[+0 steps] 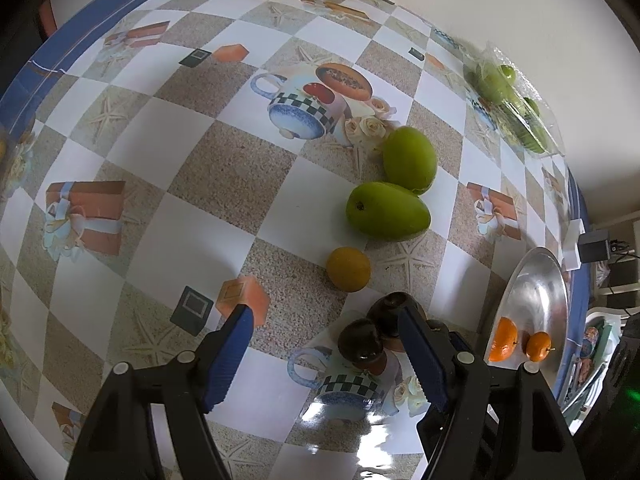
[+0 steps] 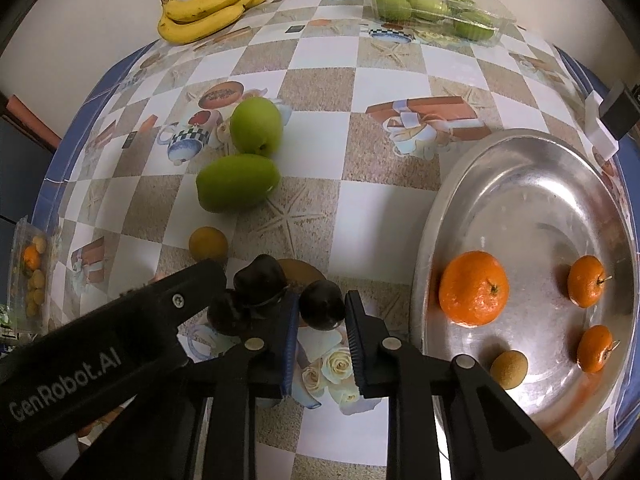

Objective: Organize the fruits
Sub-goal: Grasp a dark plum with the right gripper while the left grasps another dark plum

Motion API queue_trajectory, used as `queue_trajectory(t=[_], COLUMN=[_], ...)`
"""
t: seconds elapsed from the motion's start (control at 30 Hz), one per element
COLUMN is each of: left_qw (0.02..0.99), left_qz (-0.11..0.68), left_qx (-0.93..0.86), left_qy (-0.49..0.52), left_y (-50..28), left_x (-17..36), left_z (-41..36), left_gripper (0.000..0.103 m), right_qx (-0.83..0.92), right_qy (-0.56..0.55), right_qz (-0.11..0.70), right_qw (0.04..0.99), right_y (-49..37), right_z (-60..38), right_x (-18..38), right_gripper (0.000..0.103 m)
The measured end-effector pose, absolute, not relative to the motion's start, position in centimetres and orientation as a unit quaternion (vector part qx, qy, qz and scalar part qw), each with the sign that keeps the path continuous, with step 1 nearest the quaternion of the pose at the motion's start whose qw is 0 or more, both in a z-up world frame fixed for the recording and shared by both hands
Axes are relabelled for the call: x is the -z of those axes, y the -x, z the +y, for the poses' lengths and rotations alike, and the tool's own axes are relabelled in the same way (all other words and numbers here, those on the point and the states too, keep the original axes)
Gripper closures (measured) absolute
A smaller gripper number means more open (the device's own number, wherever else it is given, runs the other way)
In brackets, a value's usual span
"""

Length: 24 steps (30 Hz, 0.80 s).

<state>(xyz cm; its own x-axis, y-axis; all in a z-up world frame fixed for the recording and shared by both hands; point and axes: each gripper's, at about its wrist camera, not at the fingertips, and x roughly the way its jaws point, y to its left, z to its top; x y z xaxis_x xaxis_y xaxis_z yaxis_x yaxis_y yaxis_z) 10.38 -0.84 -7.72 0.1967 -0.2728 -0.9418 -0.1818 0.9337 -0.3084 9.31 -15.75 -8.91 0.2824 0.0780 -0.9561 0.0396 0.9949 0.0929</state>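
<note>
Dark plums lie at the near table edge. In the right wrist view my right gripper (image 2: 322, 312) is shut on one dark plum (image 2: 322, 306); two more plums (image 2: 260, 282) lie left of it under the left gripper's arm. In the left wrist view my left gripper (image 1: 326, 320) is open, with a plum (image 1: 360, 343) between its fingers and another (image 1: 390, 312) against the right finger. Two green mangoes (image 1: 387, 210) (image 2: 237, 188) and a small yellow-brown fruit (image 1: 348, 269) lie further out. The steel tray (image 2: 540, 184) holds three oranges (image 2: 474, 294) and a small brown fruit (image 2: 509, 369).
A bunch of bananas (image 2: 208, 8) lies at the far left edge. A clear plastic box of green fruit (image 2: 436, 10) stands at the far right. A clear pack of small fruits (image 2: 32, 276) sits at the left edge. A black adapter (image 2: 618, 110) sits beyond the tray.
</note>
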Motion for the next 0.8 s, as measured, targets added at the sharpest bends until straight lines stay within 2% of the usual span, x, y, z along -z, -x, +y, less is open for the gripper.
queue_trajectory(t=[0.27,0.33,0.53,0.8], left_qw=[0.752,0.752,0.752,0.744], left_qz=[0.631,0.63,0.633,0.644], left_qx=[0.039,0.043,0.056,0.071], left_qy=[0.189,0.189,0.172,0.16], left_y=[-10.2,-10.2,-10.1,-9.9], left_x=[7.4,7.4,7.1,7.6], left_z=[-0.8,-0.8,-1.9,-3.3], left_gripper=[0.032,0.038,0.048,0.059], right_qx=[-0.011,-0.006,0.005,0.007], right_qy=[-0.057,-0.065,-0.095,-0.107], right_qz=[0.588,0.584,0.556,0.558], right_qw=[0.807,0.809,0.826,0.823], right_y=[-8.4,-7.9,-7.1,-7.1], right_z=[-16.3,-16.8,-18.5,-19.0], right_x=[7.2,6.5,4.1,4.2], right_gripper=[0.079,0.079,0.079,0.079])
